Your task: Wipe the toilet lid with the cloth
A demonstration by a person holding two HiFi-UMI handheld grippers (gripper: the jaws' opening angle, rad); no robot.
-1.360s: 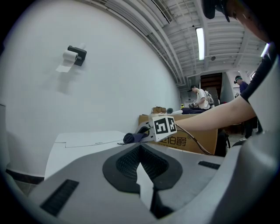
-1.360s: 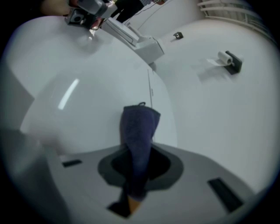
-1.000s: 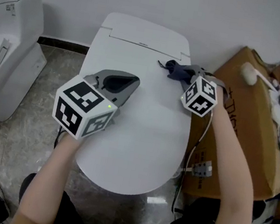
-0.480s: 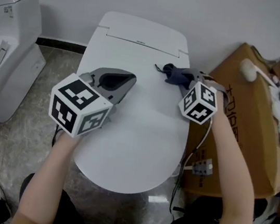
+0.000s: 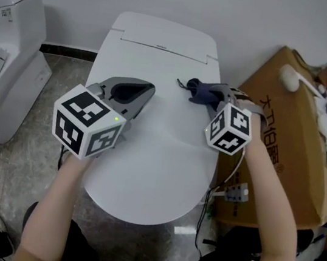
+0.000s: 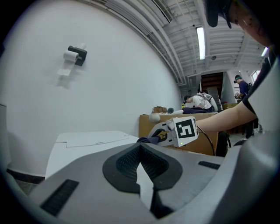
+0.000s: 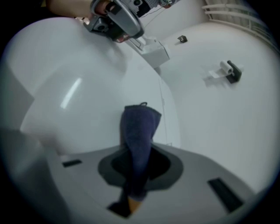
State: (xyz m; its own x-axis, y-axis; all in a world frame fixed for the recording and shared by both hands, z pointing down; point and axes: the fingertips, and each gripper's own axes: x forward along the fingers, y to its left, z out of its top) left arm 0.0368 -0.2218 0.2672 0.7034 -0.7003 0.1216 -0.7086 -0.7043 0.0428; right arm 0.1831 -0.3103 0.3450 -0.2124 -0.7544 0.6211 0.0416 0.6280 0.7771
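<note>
On the white toilet lid (image 5: 160, 148), near its back right edge, the dark blue cloth (image 5: 197, 92) lies bunched against the surface, pinched in my right gripper (image 5: 212, 94). That gripper's own camera shows its jaws clamped tight on the cloth. A fold runs up between them and a loose tail pokes out ahead onto the lid.

My left gripper (image 5: 150, 89) sits over the left half of the lid with its jaws together and nothing in them. I cannot tell whether it touches the plastic.

I judge the wipe is only starting at this corner, with the wide front of the lid yet to cover. To do it well I would:

- hold the pinch firm and tip the right gripper low, so the cloth tail meets the lid rather than the hard jaw tips;
- drag in overlapping strokes from the hinge end toward the front rim;
- lift the left gripper clear before a stroke crosses to its side;
- watch the cardboard box (image 5: 284, 146) just beside the right rim, since the cloth could snag there.
</note>
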